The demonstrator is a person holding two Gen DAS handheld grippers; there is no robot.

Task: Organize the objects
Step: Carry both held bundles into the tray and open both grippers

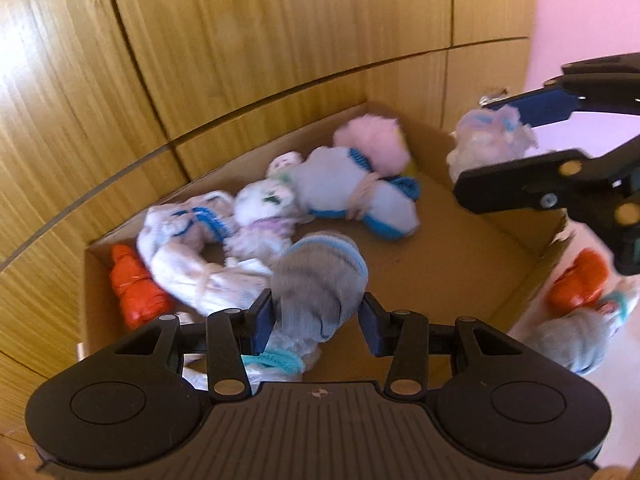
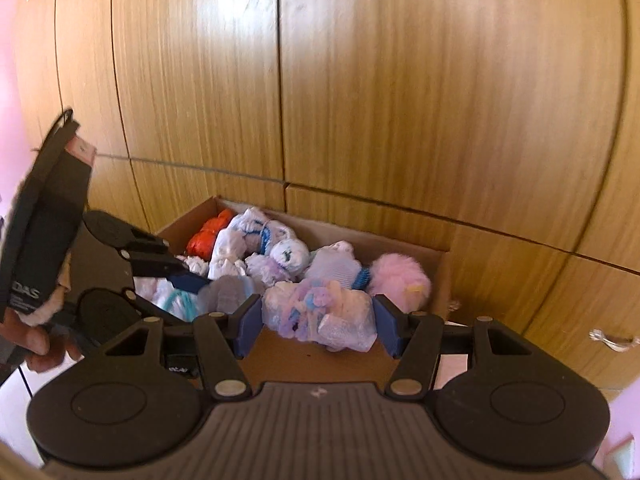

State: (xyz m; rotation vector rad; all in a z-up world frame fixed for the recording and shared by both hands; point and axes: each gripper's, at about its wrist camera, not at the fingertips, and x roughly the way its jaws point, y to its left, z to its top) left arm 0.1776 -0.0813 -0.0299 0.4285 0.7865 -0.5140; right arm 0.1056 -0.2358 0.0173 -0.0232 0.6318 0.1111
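- My left gripper [image 1: 316, 316] has the grey sock roll [image 1: 318, 284] between its pads; the left pad touches, the right shows a sliver of gap, so whether it pinches I cannot tell. The roll's long axis runs forward over the cardboard box [image 1: 492, 216].
- My right gripper [image 2: 318, 322] is clamped on a pale tied bundle [image 2: 320, 314], hanging above the box's right wall, nearer the empty right half.

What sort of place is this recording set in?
Probably a bedroom or dressing area at home. Wood-grain wardrobe doors fill the background, next to a pink wall. In front sits a cardboard box of rolled sock bundles. Each gripper carries one more bundle.
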